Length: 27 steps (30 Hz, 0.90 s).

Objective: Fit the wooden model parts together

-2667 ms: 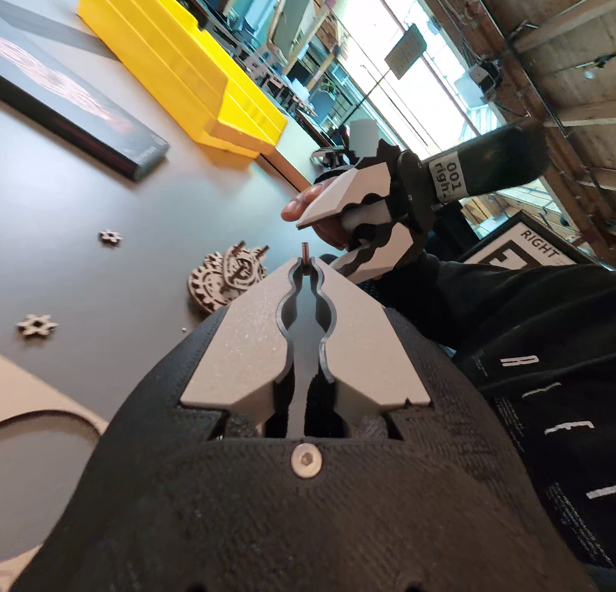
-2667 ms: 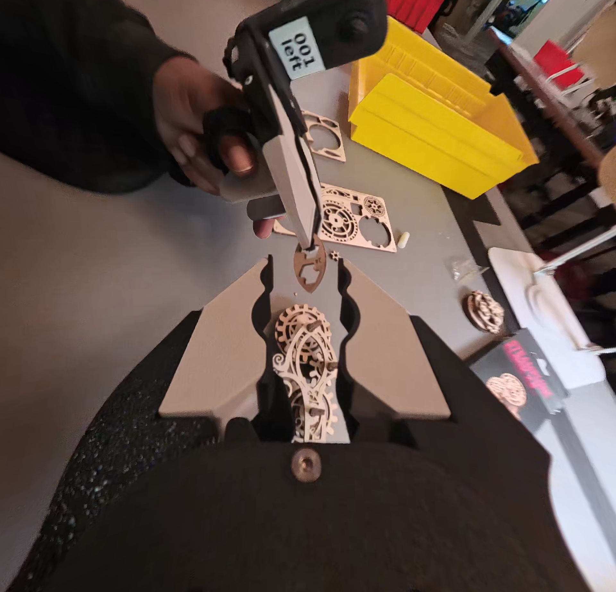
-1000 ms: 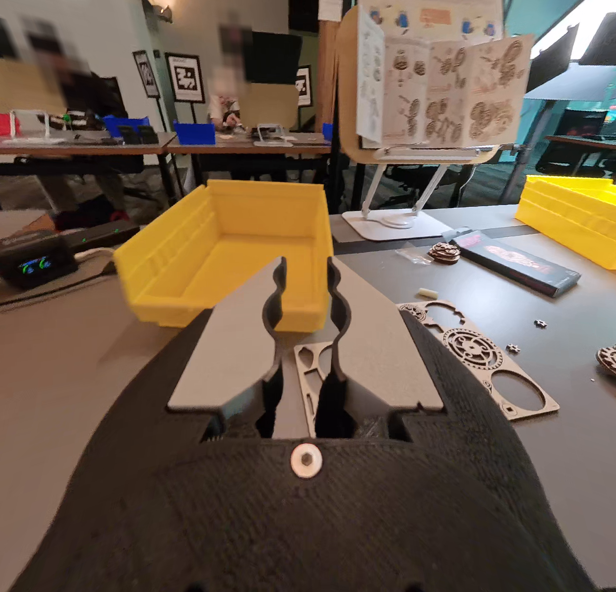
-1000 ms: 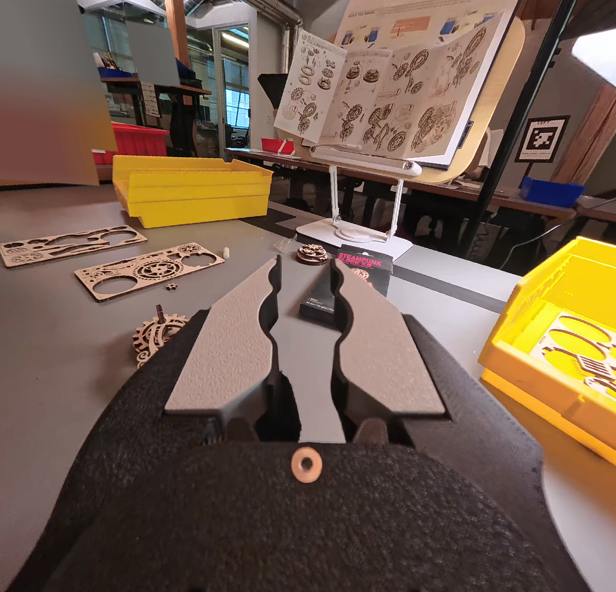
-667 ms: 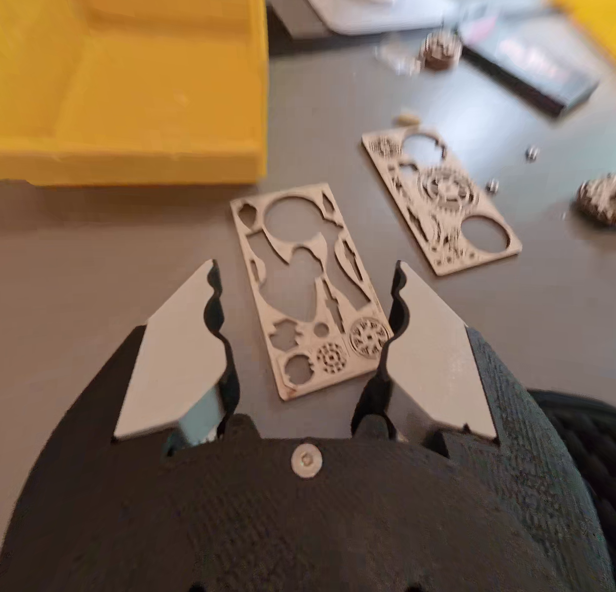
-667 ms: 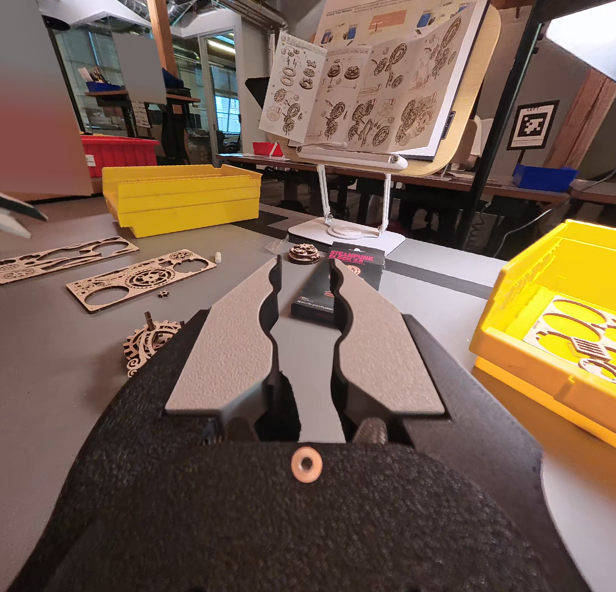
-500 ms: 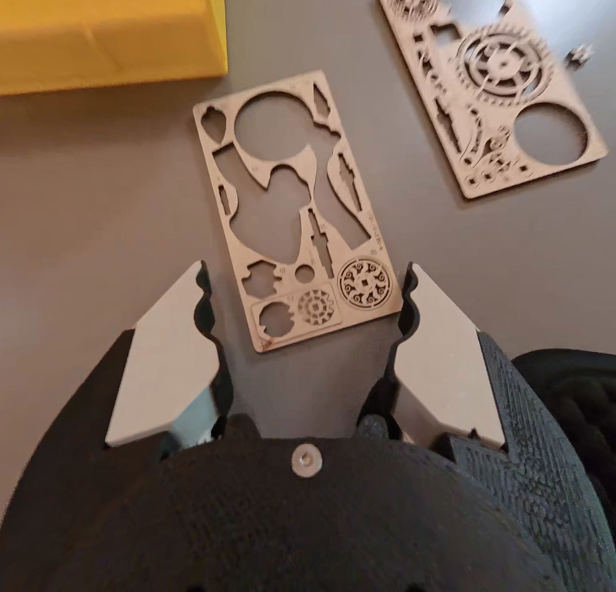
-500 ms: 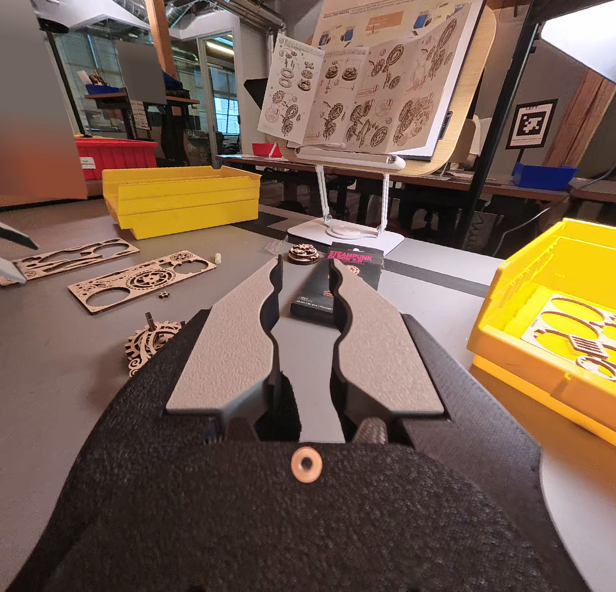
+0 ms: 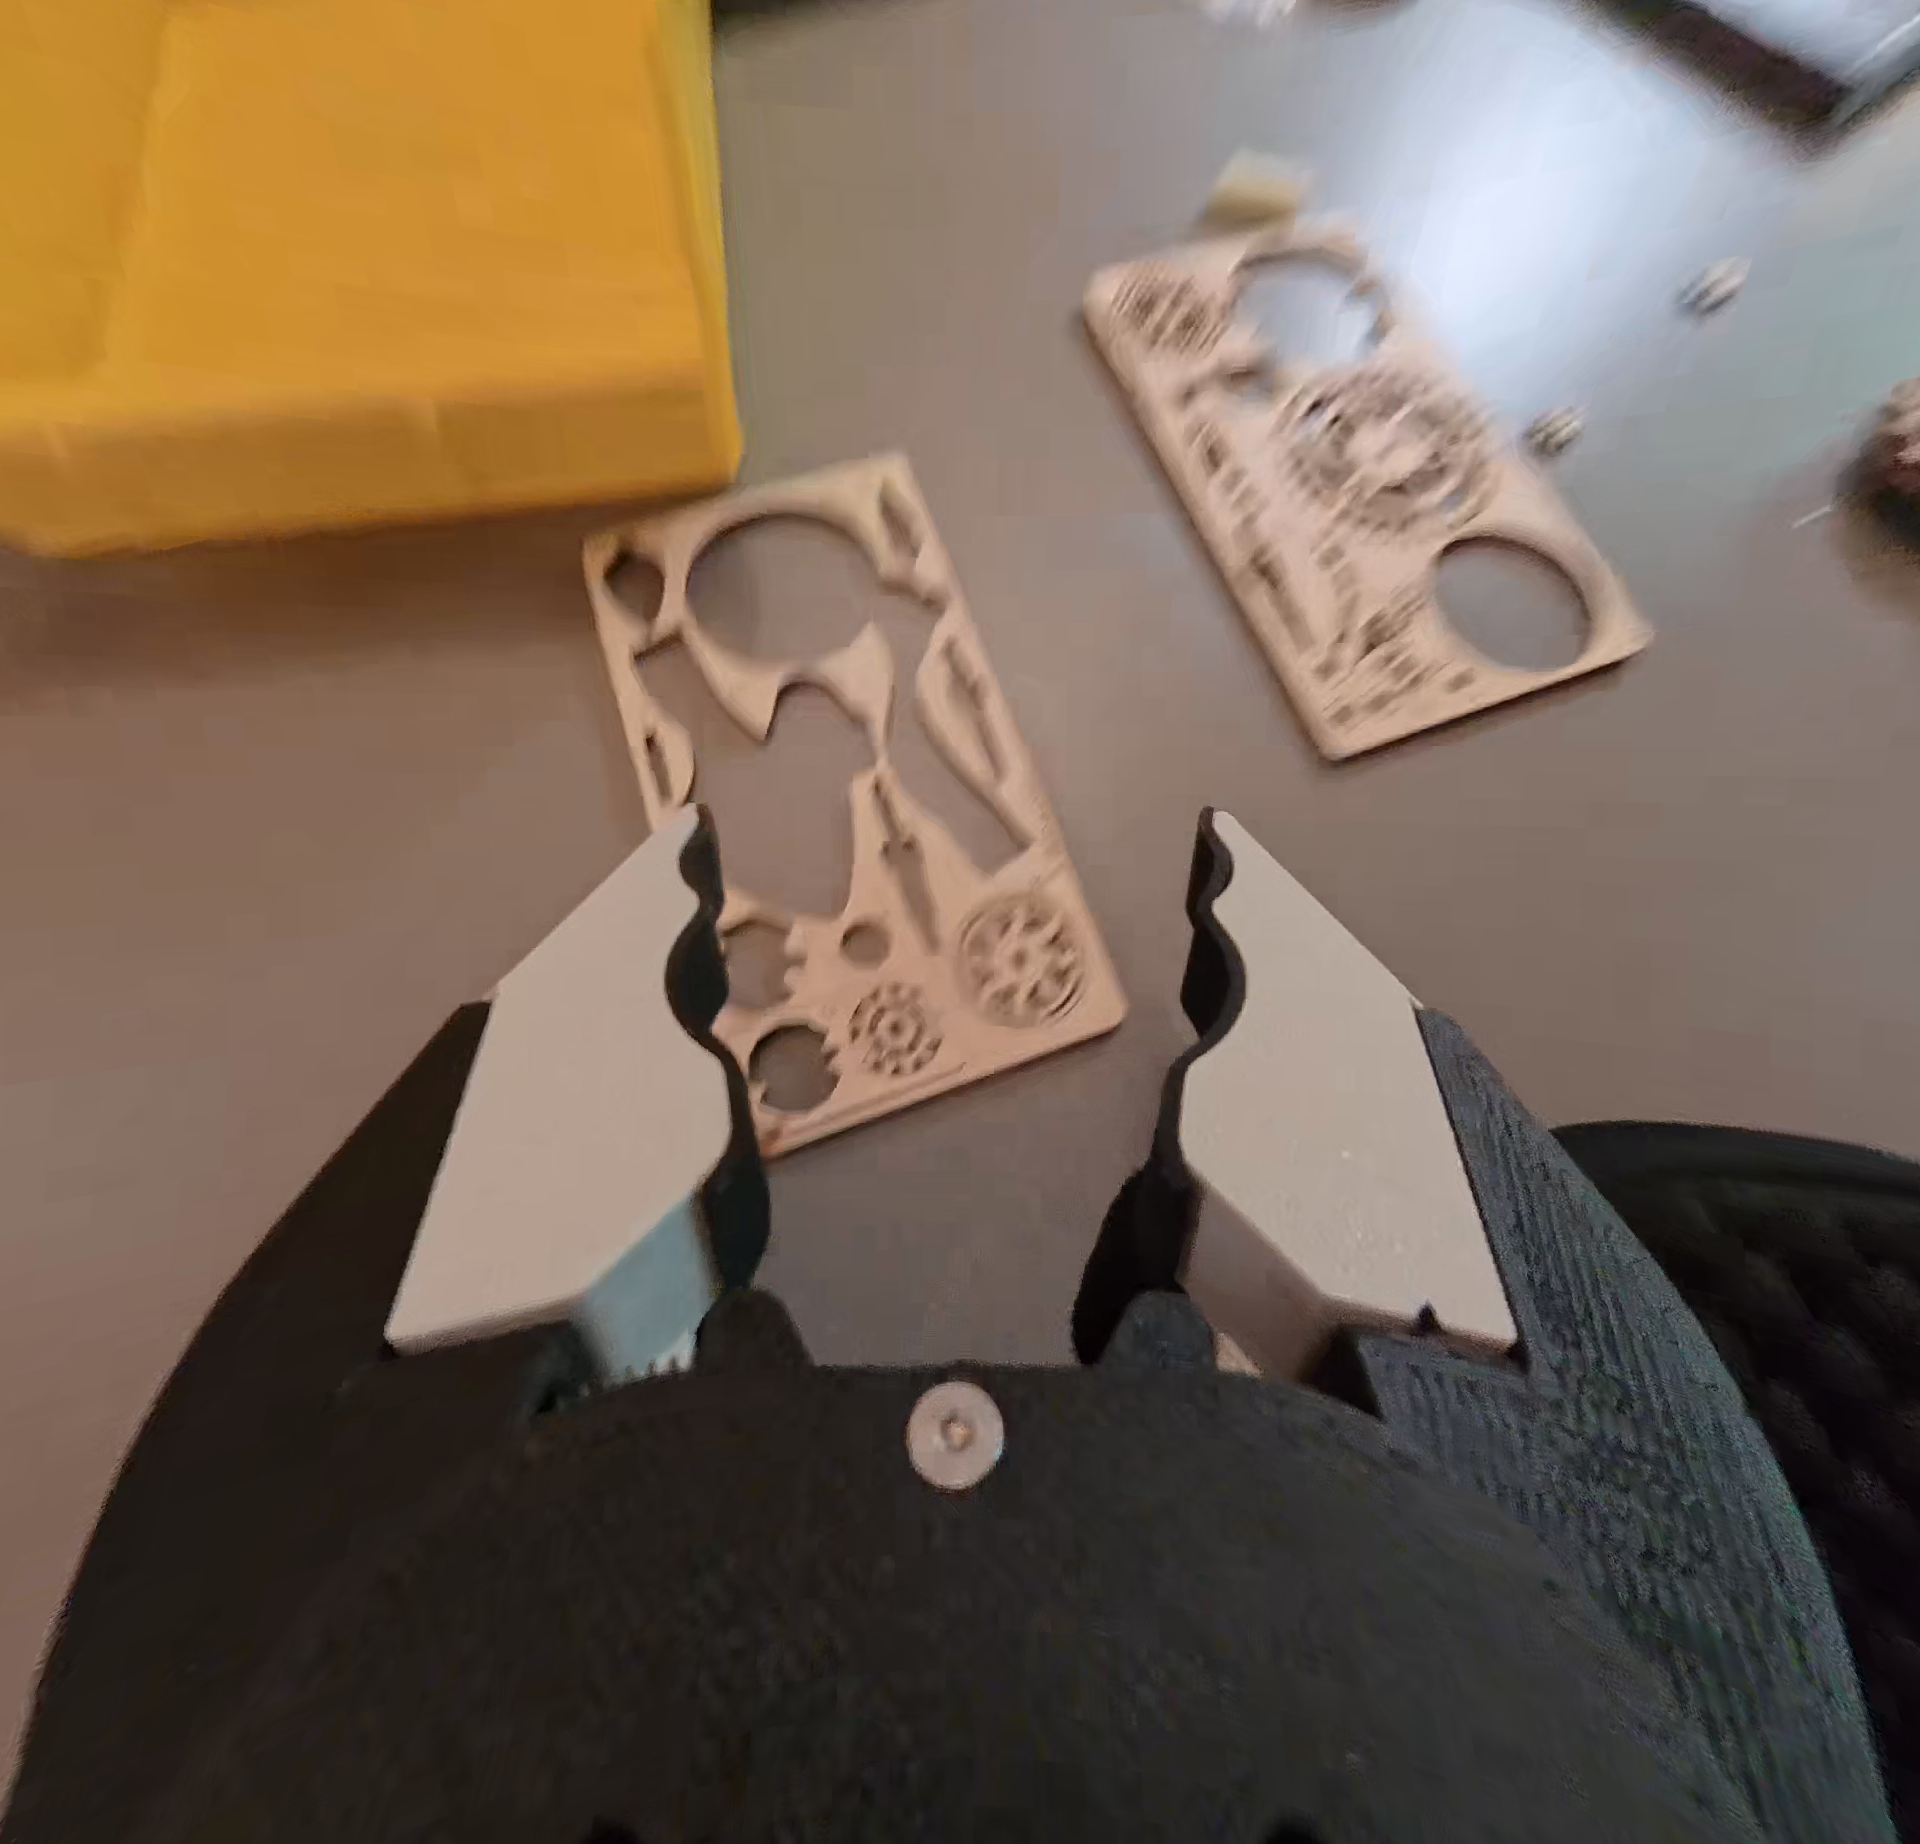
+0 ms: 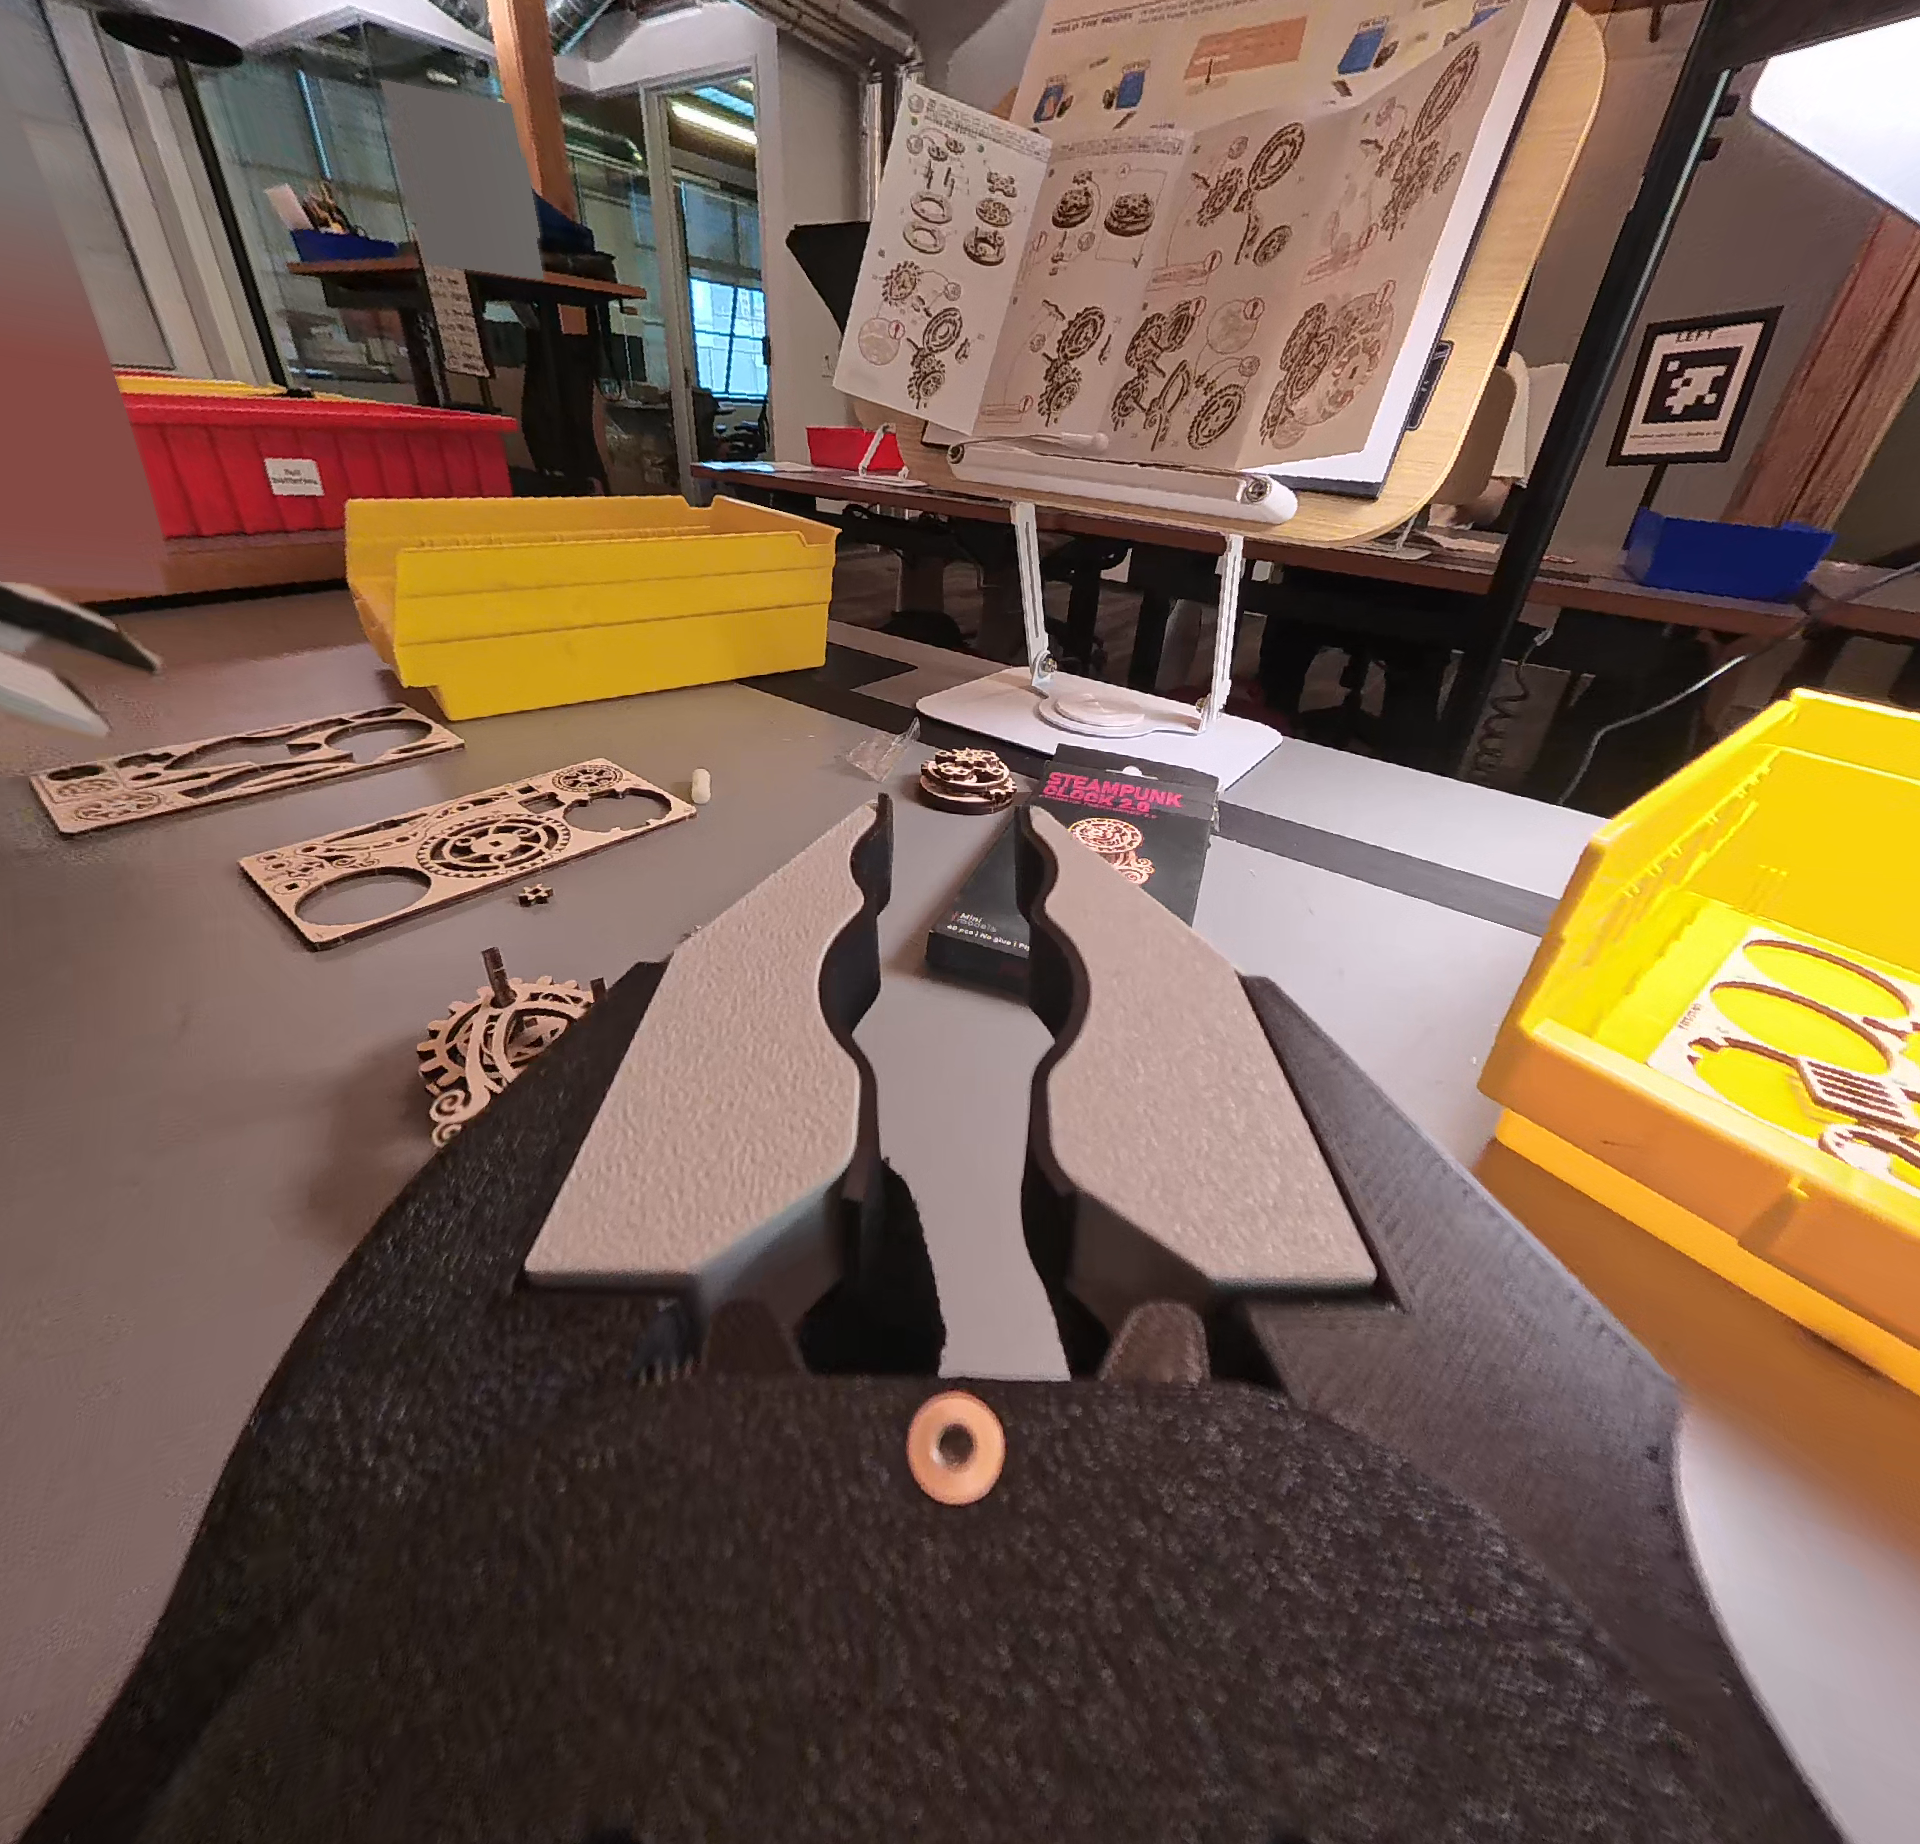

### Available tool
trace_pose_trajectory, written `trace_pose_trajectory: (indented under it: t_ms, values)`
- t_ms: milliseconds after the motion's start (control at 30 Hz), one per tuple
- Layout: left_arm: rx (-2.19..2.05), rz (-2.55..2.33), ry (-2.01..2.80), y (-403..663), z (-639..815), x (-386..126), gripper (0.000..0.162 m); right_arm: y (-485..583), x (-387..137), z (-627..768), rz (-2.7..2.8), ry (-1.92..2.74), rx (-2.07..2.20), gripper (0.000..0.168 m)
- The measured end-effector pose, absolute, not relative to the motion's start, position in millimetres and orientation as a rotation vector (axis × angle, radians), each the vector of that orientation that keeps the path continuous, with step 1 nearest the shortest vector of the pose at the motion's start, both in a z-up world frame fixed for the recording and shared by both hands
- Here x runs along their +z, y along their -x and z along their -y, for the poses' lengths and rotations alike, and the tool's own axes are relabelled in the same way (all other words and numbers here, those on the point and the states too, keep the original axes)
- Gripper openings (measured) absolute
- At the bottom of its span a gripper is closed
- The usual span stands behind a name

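In the left wrist view my left gripper (image 9: 954,823) is open and empty. It points down over the near end of a pale wooden parts sheet (image 9: 1023,963) with several cut-outs, lying flat on the grey table. A second wooden sheet (image 9: 1361,506) lies to the right. In the right wrist view my right gripper (image 10: 954,815) is empty, its jaws a narrow gap apart, held level above the table. A wooden gear assembly (image 10: 499,1041) sits just left of it. Both sheets (image 10: 249,766) (image 10: 468,849) lie further left, with the left gripper's fingertips (image 10: 52,651) above them.
A yellow bin (image 9: 364,236) stands behind the near sheet. Another yellow bin (image 10: 1662,963) at the right holds a wooden sheet (image 10: 1787,1046). A black box (image 10: 1122,838), a small round wooden assembly (image 10: 966,776) and an instruction stand (image 10: 1195,288) are ahead. Some 45 centimetres of space lies between my two pairs of fingers.
The left gripper tipped down from level and opened wide, then moved forward over the near sheet with its jaws narrowing a little. The right gripper hardly moved.
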<state>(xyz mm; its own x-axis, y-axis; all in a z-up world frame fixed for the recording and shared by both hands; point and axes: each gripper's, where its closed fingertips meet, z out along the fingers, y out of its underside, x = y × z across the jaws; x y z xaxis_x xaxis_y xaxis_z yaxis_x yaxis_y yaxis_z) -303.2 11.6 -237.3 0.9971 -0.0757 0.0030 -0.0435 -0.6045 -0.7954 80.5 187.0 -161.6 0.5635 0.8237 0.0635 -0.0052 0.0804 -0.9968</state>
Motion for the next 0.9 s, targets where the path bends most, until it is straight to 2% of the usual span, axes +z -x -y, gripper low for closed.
trace_pose_trajectory:
  t_ms: [100,167,267,367,467,600,700,900]
  values:
    - [-0.158,-0.207,1.996,264,-31,-188,0.078,-77,-162,-187,0.784,1.359,0.737,0.023]
    - [-0.208,-0.283,1.906,242,-47,-170,0.065,-74,-163,-186,0.797,1.356,0.742,0.023]
    - [-0.127,-0.376,1.897,236,-75,-168,0.045,-73,-163,-183,0.810,1.351,0.738,0.023]
    - [-0.142,-0.434,1.904,237,-100,-170,0.019,-73,-161,-175,0.842,1.326,0.755,0.000]
    - [-0.297,-0.540,1.930,223,-122,-175,0.001,-73,-160,-172,0.856,1.315,0.756,0.000]
    - [-0.349,-0.888,2.022,210,-143,-196,0.000,-69,-164,-170,0.882,1.322,0.751,0.000]
    - [-0.397,-1.145,2.096,201,-148,-214,0.008,-67,-167,-168,0.910,1.322,0.730,0.000]
    - [-0.348,-1.445,2.238,196,-162,-252,0.047,-65,-171,-166,0.952,1.319,0.698,0.000]
